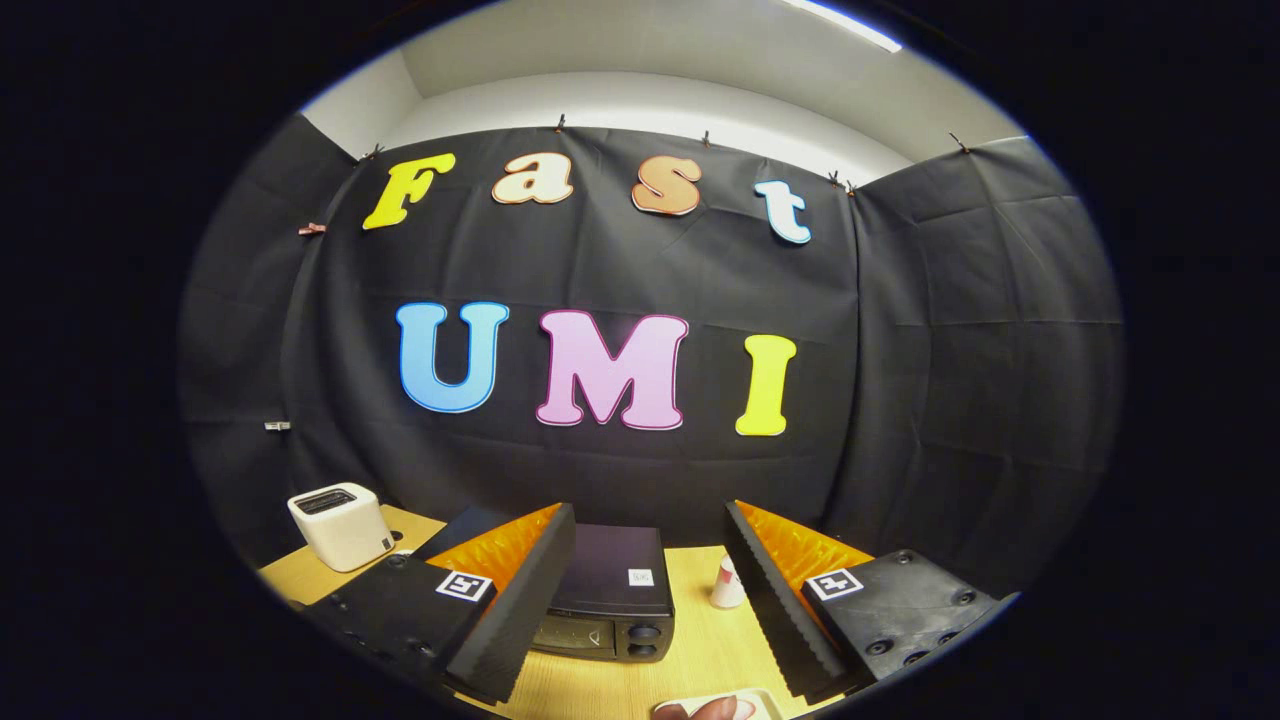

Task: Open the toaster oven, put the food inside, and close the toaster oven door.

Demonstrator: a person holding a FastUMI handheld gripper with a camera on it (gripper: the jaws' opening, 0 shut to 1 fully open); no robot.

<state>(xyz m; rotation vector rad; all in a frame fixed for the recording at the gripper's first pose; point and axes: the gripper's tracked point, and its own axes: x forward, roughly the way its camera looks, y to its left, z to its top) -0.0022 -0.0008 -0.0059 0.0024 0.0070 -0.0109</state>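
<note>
Toaster oven (610, 590) sits on wooden table (700, 650), door closed, between your gripper (650, 600) fingers and beyond their tips, closer to left one. Your gripper spread wide, holding nothing. Food (712, 709) lies on small white plate (765, 697) at near edge, just below fingers. Small white cup (728, 583) stands right of oven. White pop-up toaster (340, 525) far left on table.

Light: we see a bright ceiling strip (845, 24) (glaring white) overhead.
Focus: sharp centre.
Distortion: our fisheye bends edges.
</note>
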